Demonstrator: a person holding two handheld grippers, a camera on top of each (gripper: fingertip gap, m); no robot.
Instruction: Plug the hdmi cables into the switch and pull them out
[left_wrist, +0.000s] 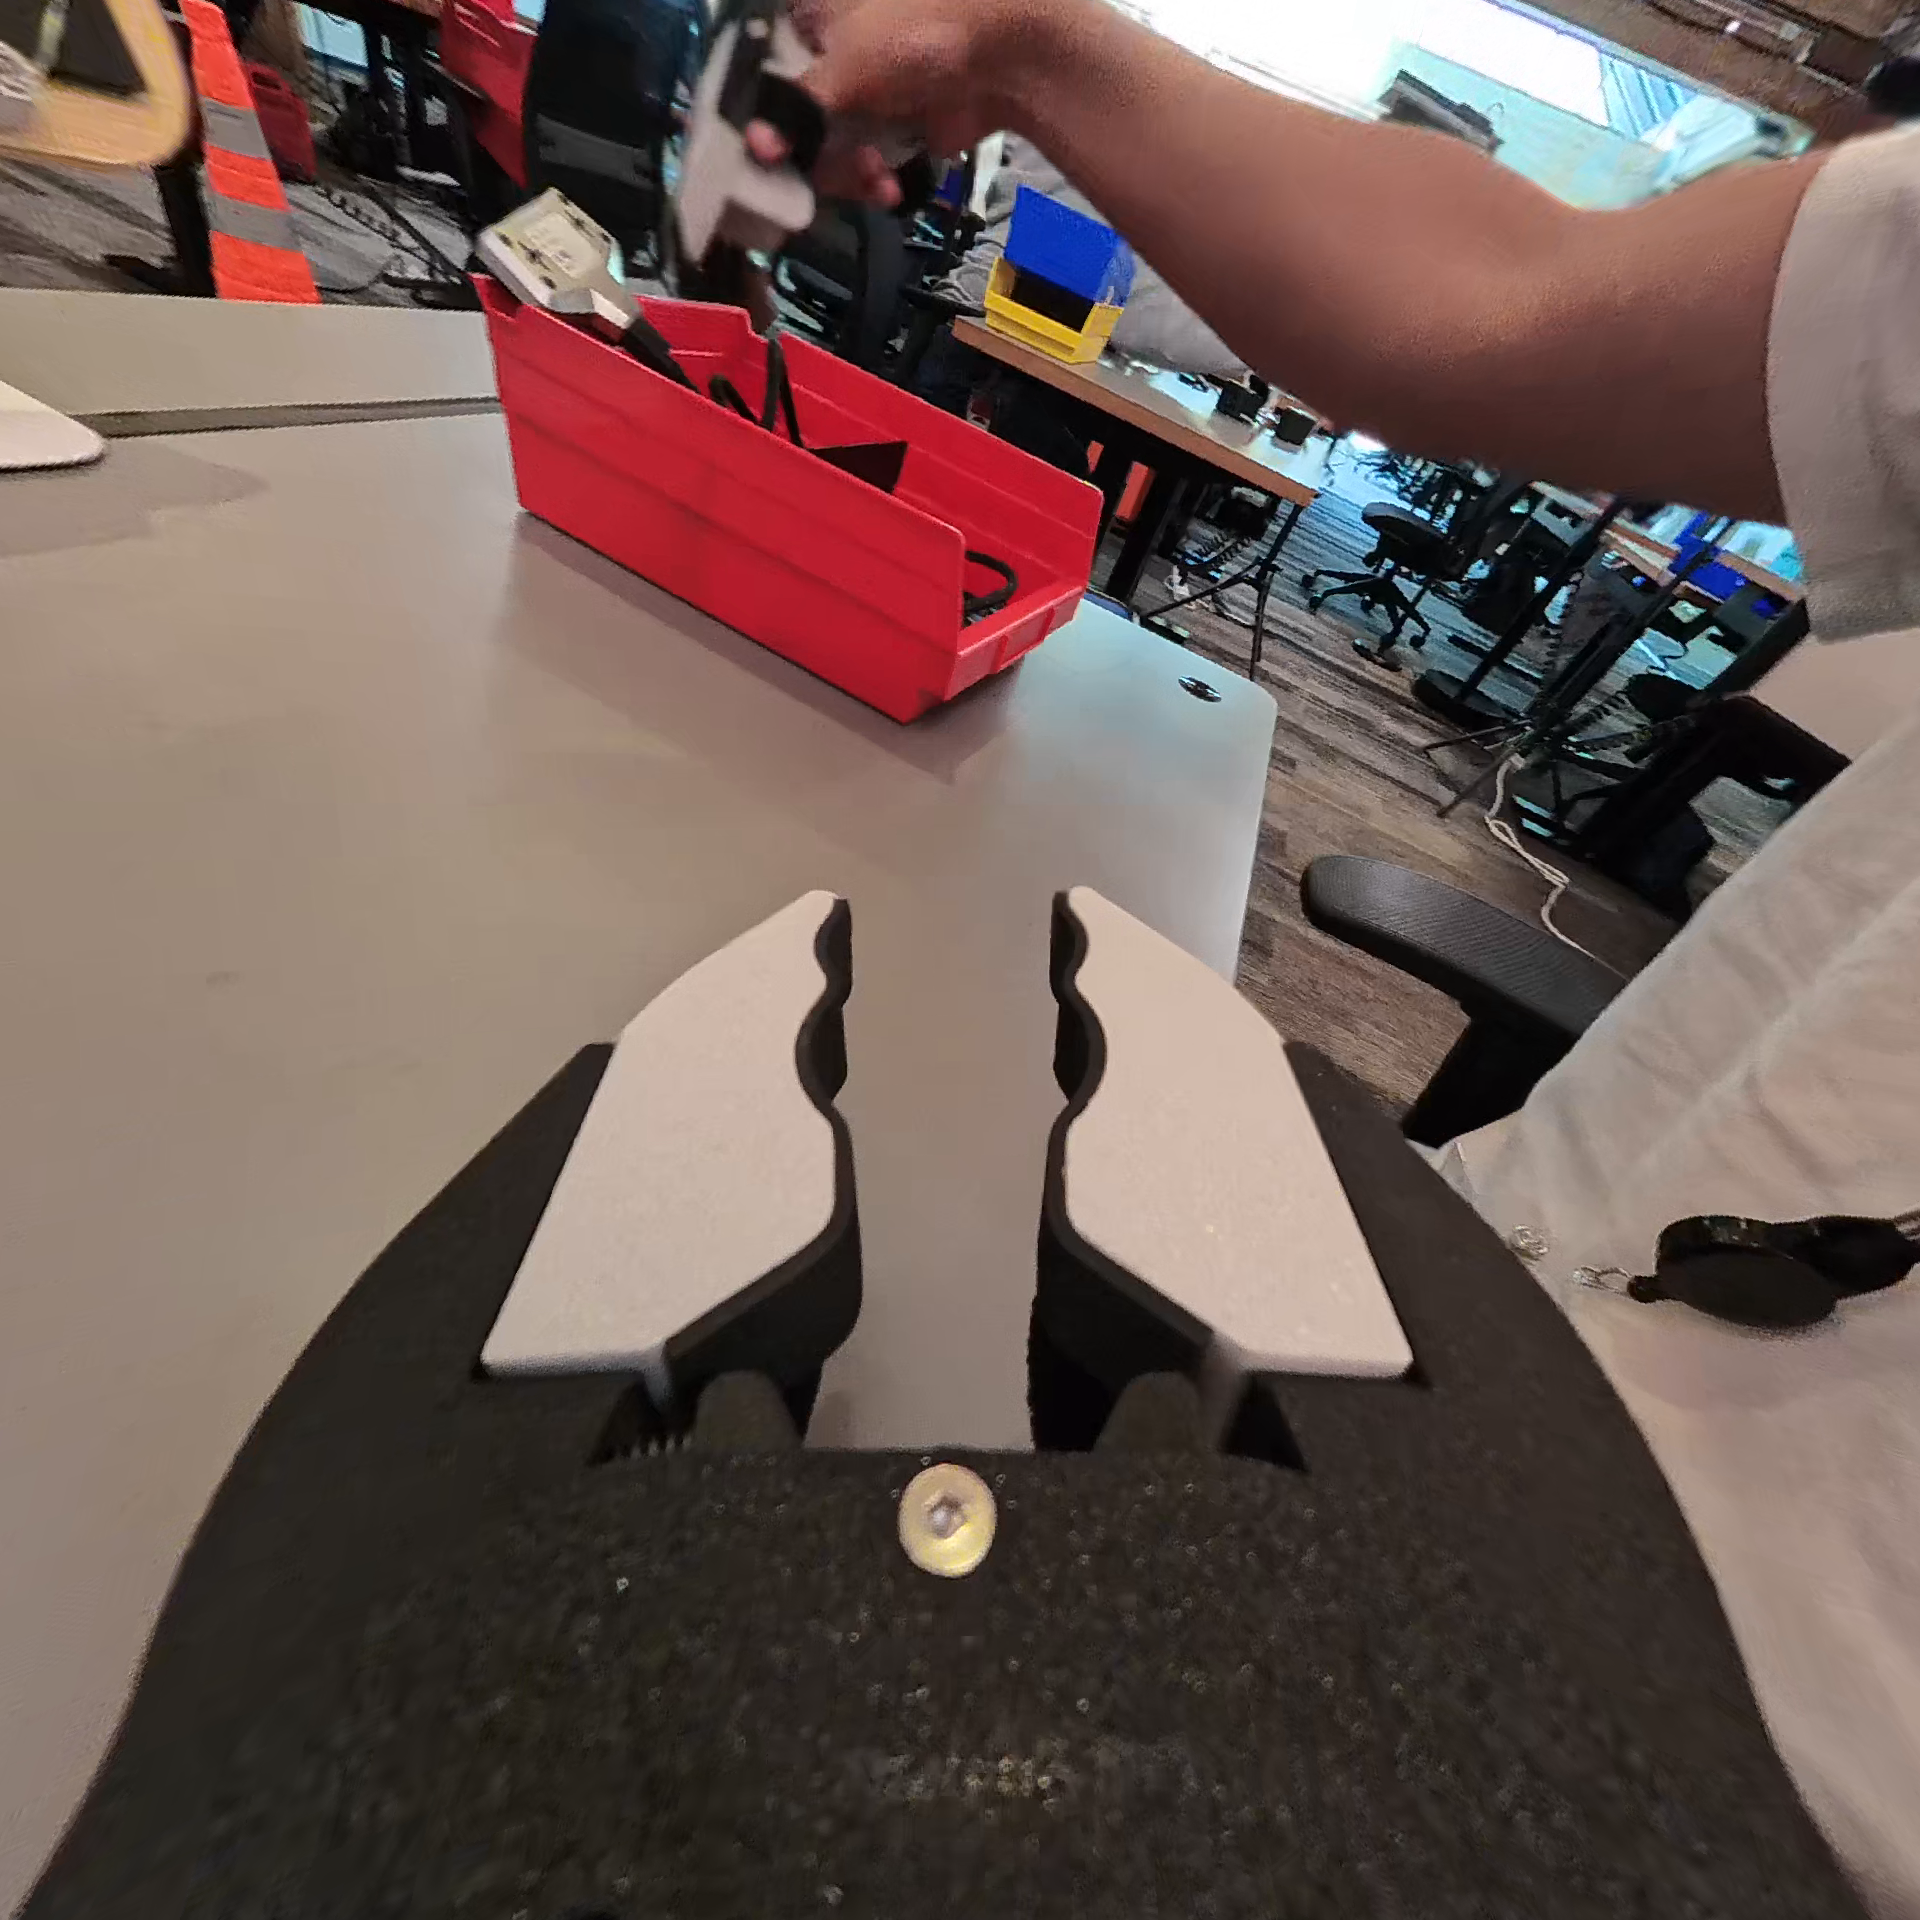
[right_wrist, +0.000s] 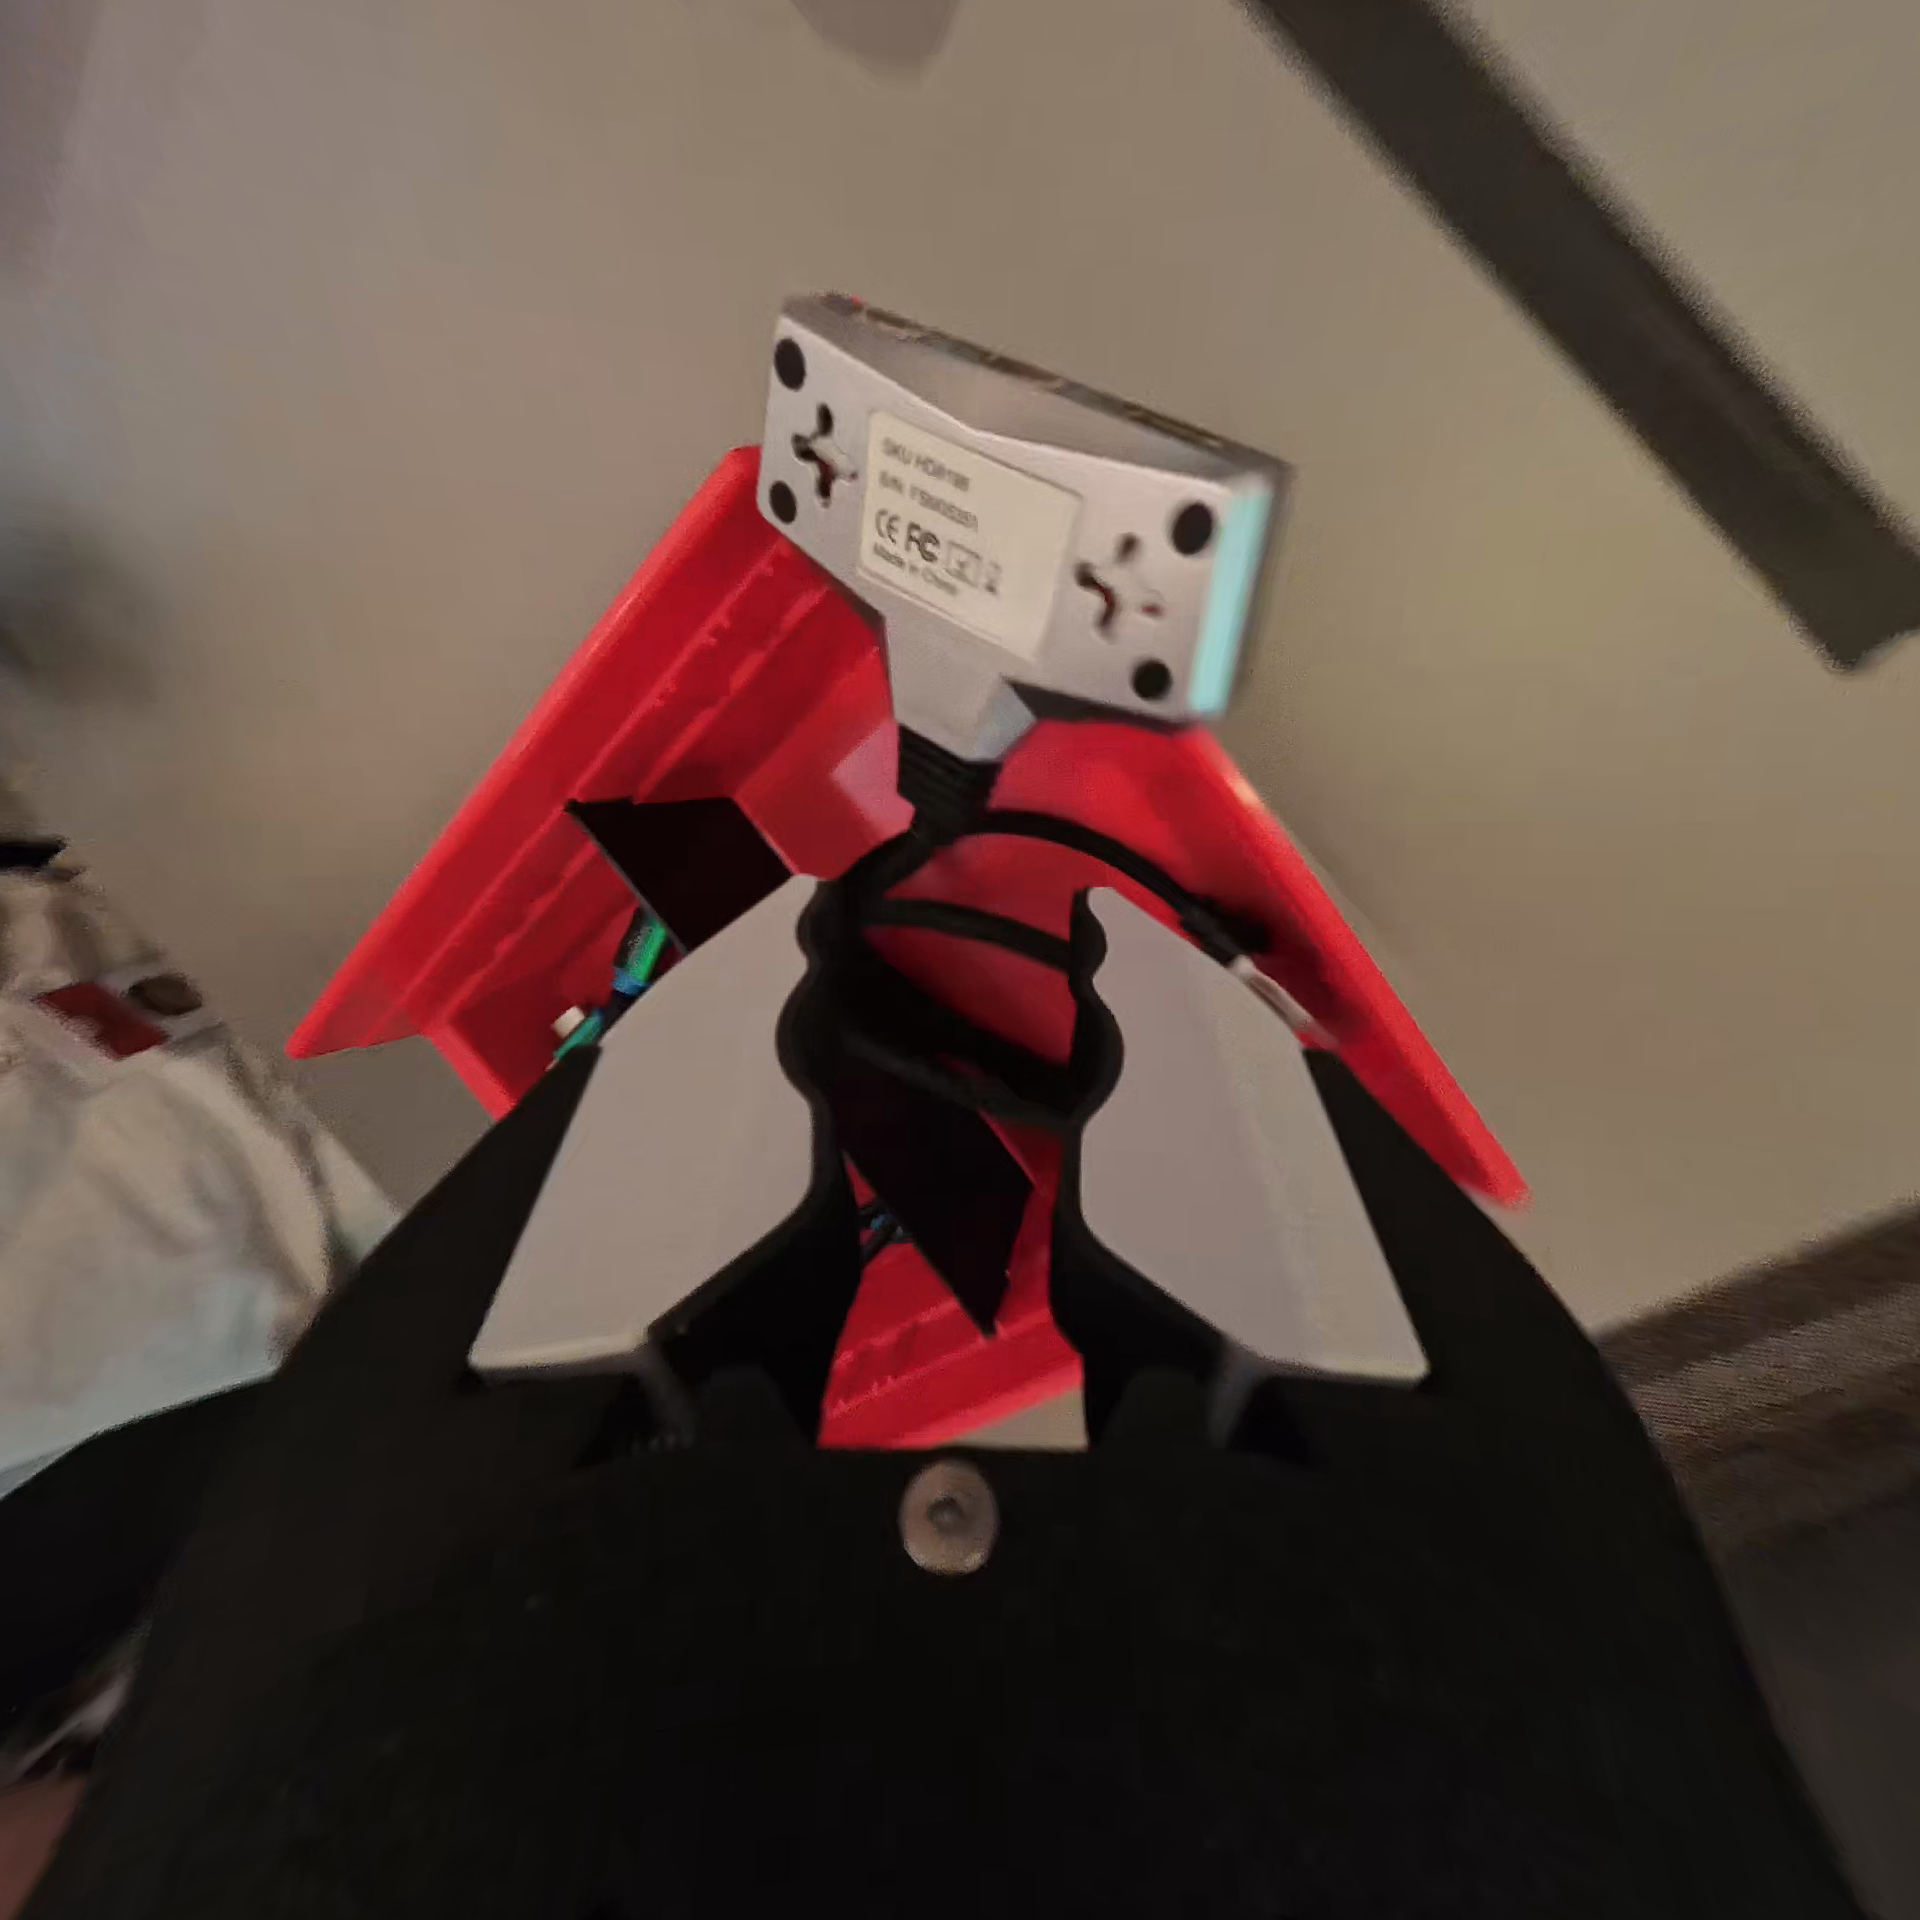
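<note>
A red bin stands on the grey table, ahead of my left gripper, which is open, empty and low over the table. A silver HDMI switch sticks up from the bin's far end, with black cables below it. My right gripper hangs above the bin in a person's hand. In the right wrist view the right gripper is open above the bin. The switch shows its labelled underside, and its black cables run between the fingers. This view is blurred.
Black divider pieces sit in the bin. The table's right edge is near, with a chair armrest beyond it. A blue and yellow bin stands on another table. The person's arm crosses above.
</note>
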